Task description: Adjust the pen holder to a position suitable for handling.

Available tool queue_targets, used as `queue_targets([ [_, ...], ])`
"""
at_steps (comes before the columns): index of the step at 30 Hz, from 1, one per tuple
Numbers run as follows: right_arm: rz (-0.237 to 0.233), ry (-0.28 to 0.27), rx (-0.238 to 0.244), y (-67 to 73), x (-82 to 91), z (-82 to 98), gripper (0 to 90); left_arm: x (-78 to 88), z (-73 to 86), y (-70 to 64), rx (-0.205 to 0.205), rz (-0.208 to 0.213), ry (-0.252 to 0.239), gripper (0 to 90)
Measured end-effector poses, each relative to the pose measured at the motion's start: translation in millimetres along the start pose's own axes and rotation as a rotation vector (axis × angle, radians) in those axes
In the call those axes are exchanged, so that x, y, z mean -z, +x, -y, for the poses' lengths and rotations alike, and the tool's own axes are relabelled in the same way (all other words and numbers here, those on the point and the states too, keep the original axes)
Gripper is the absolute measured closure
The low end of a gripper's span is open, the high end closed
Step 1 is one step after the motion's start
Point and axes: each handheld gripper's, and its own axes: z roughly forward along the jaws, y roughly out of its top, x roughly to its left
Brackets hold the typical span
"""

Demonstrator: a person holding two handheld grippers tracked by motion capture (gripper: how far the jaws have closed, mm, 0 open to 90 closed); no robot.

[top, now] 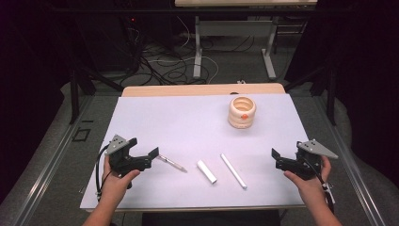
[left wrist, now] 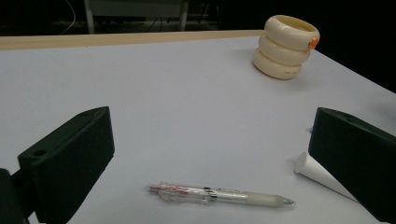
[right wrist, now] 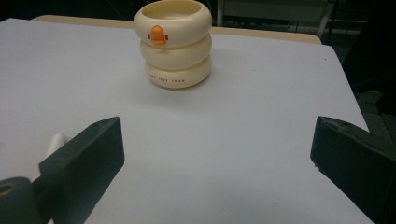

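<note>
White surface [top: 155,117] under a dark room. Nothing started, by the look: pen [left wrist: 219,194] and two white tubes [top: 206,171] [top: 233,171] lying loose near front, cream ringed holder [top: 242,112] upright farther back. Left gripper [top: 144,157] and right gripper [top: 277,159] spread wide, empty.

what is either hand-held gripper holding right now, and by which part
Nothing. Both the left hand-held gripper and the right hand-held gripper are open; the pen lies untouched.

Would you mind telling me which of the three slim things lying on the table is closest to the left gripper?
The clear pen, lying just off the left gripper. The short white tube and the longer white stick lie farther right, toward the table's middle.
</note>
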Motion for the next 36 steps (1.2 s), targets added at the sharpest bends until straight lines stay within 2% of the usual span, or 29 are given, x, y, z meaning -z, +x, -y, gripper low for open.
queue_targets([
  [4,0.008,-0.005,0.022,-0.2,-0.1,-1.8,5.4,0.6,0.8,0.7,0.010,-0.006,0.002,0.4],
  [7,-0.005,-0.015,0.027,-0.7,-3.6,-3.3,5.7,1.6,1.6,2.8,0.023,-0.004,-0.004,0.5],
  [10,-0.011,0.018,0.026,0.1,-6.7,-4.5,6.9,3.1,2.5,3.8,0.040,-0.007,-0.006,0.5],
  [16,-0.035,0.030,0.051,5.0,-9.0,-6.9,14.5,5.1,2.9,2.5,0.036,-0.017,0.001,0.5],
  [22,-0.077,0.011,0.076,9.3,-8.9,-18.6,14.5,5.1,4.1,-1.4,0.025,-0.017,0.012,1.5],
  [25,-0.088,0.021,0.086,11.1,-10.0,-25.3,15.2,4.4,4.1,-3.0,0.019,-0.014,0.012,1.6],
  [26,-0.104,0.025,0.091,11.4,-10.8,-27.5,15.5,4.0,4.2,-3.1,0.018,-0.012,0.011,1.6],
  [27,-0.098,0.004,0.099,12.8,-13.6,-29.0,15.7,3.6,4.3,-3.0,0.018,-0.011,0.010,1.6],
  [28,-0.104,0.030,0.114,13.8,-13.1,-31.9,16.5,3.3,4.4,-2.9,0.019,-0.011,0.010,1.6],
  [30,-0.100,0.039,0.162,15.2,-16.3,-37.2,17.9,2.7,4.7,-2.6,0.024,-0.013,0.009,1.6],
  [36,-0.103,0.056,0.212,25.7,-26.9,-55.0,21.9,1.8,5.5,-1.7,0.031,-0.024,0.007,1.6],
])
